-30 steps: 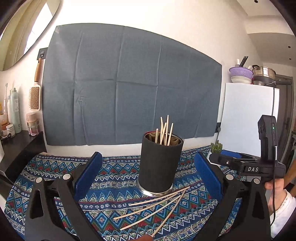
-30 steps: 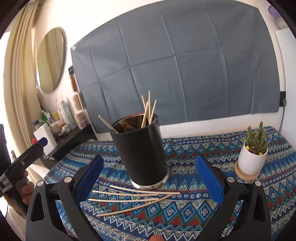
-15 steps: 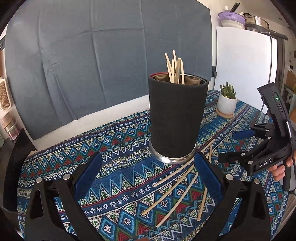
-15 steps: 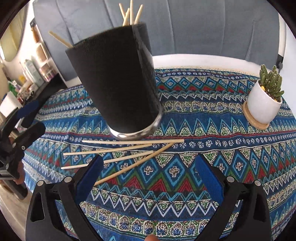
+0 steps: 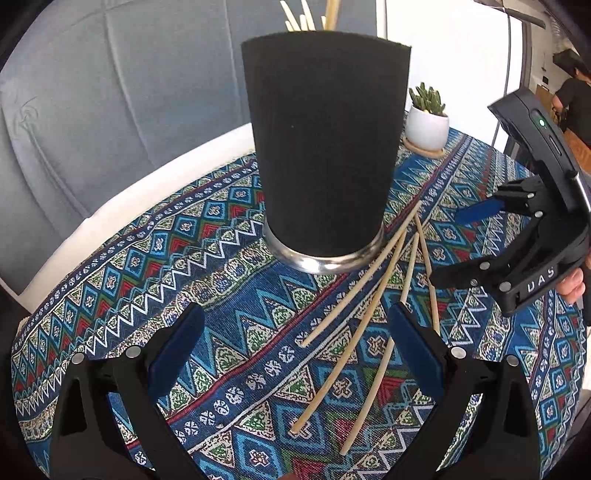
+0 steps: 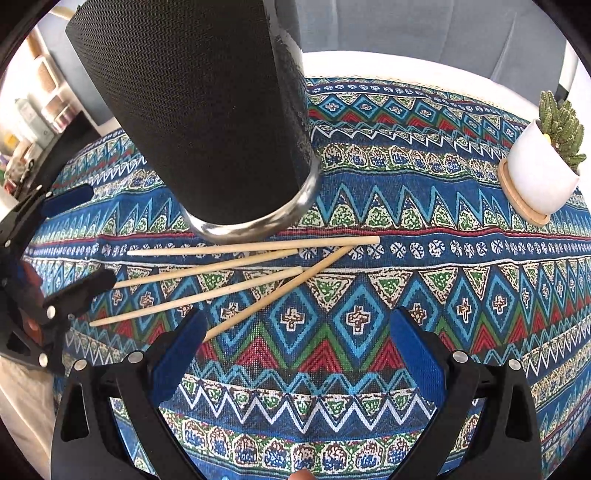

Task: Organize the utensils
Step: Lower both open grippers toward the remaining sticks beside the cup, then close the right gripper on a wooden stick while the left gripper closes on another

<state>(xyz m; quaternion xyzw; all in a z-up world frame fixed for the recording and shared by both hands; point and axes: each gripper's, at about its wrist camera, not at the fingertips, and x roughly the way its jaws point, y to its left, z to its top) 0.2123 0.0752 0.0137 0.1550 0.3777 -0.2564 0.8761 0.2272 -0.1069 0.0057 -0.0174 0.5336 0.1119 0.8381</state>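
Left wrist view: my left tongs (image 5: 295, 350) are hanging apart over four chopsticks (image 5: 354, 328) fanned beside the black holder (image 5: 325, 147) on the desk (image 5: 110, 280); I am seeing stick tips (image 5: 332, 14) sprouting from the holder. Right wrist view: my right tongs (image 6: 295, 354) are gaping; the holder's top is cropped out.

The left gripper (image 5: 295, 354) is tilted downward, its two blue-padded fingers (image 5: 173, 347) spread wide with nothing between them. The right gripper (image 6: 295, 354) is pitched down the same way, its blue pads (image 6: 417, 354) just as far apart and holding nothing. In the left wrist view the right gripper (image 5: 461, 243) comes in from the right edge, jaws parted, with part of the hand (image 5: 574, 284) visible behind its black body. In the right wrist view the left gripper (image 6: 81, 236) enters from the left edge, jaws likewise apart, with the hand (image 6: 31, 295) gripping its handle.
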